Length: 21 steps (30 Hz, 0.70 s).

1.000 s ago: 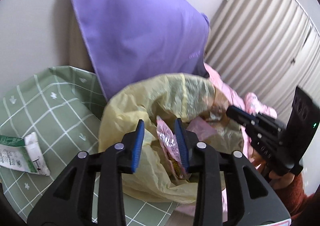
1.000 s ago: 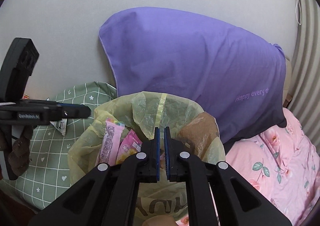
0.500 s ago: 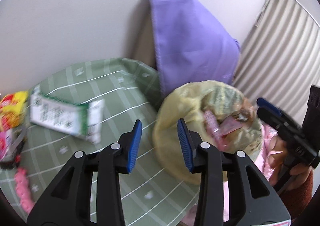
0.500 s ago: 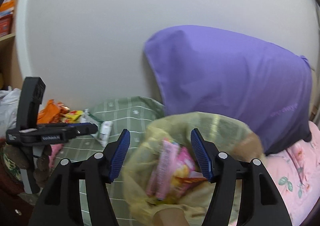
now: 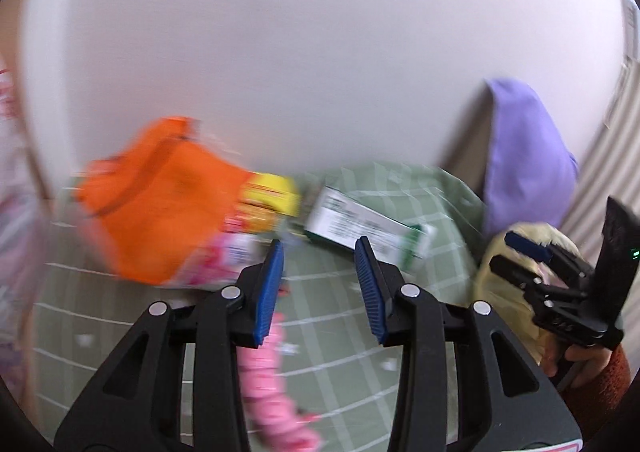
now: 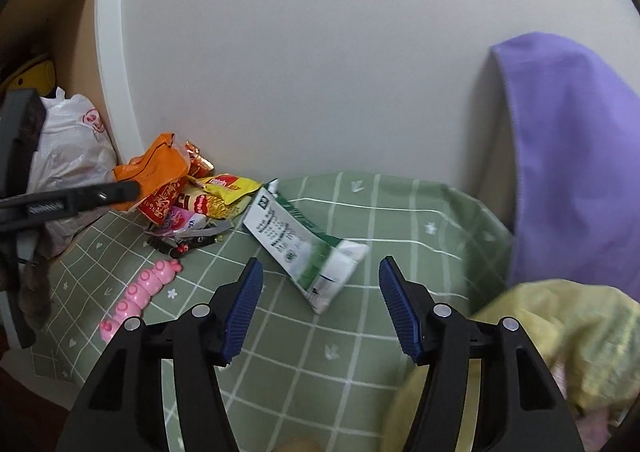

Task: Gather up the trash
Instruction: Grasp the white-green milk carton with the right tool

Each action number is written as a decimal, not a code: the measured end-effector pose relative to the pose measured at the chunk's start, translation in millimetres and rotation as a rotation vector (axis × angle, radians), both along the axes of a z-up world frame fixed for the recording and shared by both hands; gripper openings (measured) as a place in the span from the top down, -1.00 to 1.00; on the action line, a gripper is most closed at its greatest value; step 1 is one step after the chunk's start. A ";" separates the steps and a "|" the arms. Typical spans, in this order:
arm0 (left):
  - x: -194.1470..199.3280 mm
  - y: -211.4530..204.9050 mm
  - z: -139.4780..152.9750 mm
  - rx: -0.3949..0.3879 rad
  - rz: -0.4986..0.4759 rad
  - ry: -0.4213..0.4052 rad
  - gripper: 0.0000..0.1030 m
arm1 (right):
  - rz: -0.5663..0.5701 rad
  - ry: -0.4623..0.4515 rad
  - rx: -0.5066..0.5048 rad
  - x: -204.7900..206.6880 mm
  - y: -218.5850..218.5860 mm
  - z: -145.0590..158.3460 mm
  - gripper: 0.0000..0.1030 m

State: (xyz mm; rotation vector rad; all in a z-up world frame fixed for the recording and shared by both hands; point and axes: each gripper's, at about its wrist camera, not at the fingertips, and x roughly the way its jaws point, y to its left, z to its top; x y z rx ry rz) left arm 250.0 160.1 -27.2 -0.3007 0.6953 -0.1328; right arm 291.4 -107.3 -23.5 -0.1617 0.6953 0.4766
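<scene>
The left gripper (image 5: pixel 319 284) is hovering spread and empty, the wrapper pile (image 6: pixel 188 195) lying ahead-left. The flattened carton (image 6: pixel 304 244) is lying diagonally on the green cloth (image 6: pixel 400 219), directly ahead of the wide-spread right gripper (image 6: pixel 320 304), nearer it.

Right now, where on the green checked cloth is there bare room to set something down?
Bare cloth lies between the flattened carton and the purple pillow, and nearer, between the carton and the yellow bag. A smaller patch sits between the pink caterpillar toy and the carton. The wrapper pile crowds the far left.
</scene>
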 end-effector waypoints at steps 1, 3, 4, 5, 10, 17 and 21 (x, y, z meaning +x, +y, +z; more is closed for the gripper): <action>-2.6 8.8 0.6 0.003 0.024 -0.003 0.31 | 0.014 0.012 0.006 6.8 8.5 -4.7 -0.11; -9.3 32.6 2.1 0.007 0.084 -0.008 0.31 | 0.045 0.048 0.017 26.6 23.7 -15.1 -0.11; -12.0 41.7 2.8 0.010 0.105 -0.009 0.31 | 0.057 0.066 0.023 39.0 31.6 -21.0 -0.11; -15.3 52.5 3.3 0.013 0.130 -0.010 0.31 | 0.063 0.070 0.025 45.0 36.5 -25.0 -0.11; -28.0 91.8 -0.7 0.004 0.218 0.009 0.30 | 0.053 0.097 -0.030 79.4 54.1 -52.6 -0.11; -31.0 113.5 -13.7 -0.019 0.267 0.046 0.30 | 0.101 0.277 0.055 64.1 58.5 -85.6 -0.12; -25.9 112.4 -21.1 -0.024 0.258 0.065 0.30 | 0.162 0.276 0.072 39.8 64.1 -79.0 -0.12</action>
